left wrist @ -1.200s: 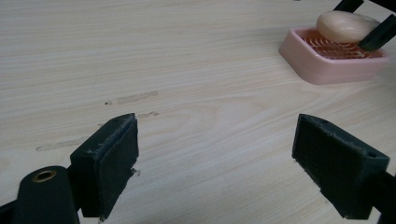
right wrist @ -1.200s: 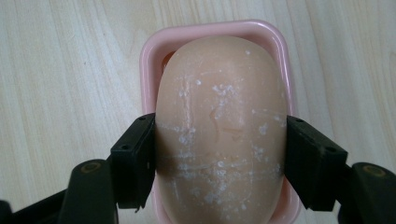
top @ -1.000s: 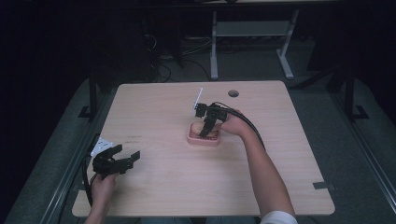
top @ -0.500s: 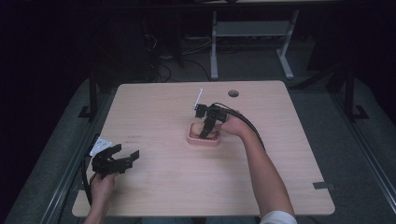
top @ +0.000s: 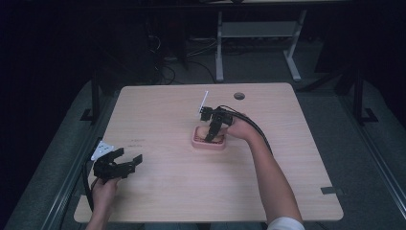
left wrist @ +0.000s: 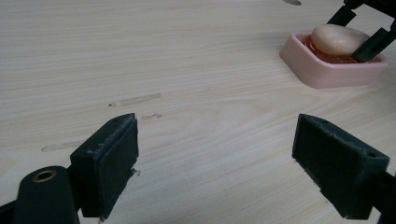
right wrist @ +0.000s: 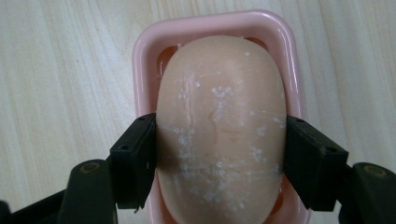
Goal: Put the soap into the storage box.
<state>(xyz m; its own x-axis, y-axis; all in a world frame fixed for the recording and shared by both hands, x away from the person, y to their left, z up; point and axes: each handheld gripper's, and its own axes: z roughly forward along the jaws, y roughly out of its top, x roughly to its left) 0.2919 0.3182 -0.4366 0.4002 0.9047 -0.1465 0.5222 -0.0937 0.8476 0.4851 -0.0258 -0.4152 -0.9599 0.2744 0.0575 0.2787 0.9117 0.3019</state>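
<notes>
Soap, pale and oval, lay in the pink dish, clamped on both flanks by the right gripper, whose pads pressed its sides; nearer the person's edge of the table, the left gripper rested with jaws spread wide, grasping nothing, well apart from the dish.

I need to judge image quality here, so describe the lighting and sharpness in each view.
High view: dim, table lit, surroundings nearly black, detail soft. Left gripper view: bright and even, soap dish slightly soft, near jaws blurred. Right gripper view: bright, soap sharp with white flecks, right hand-held gripper at its sides.
</notes>
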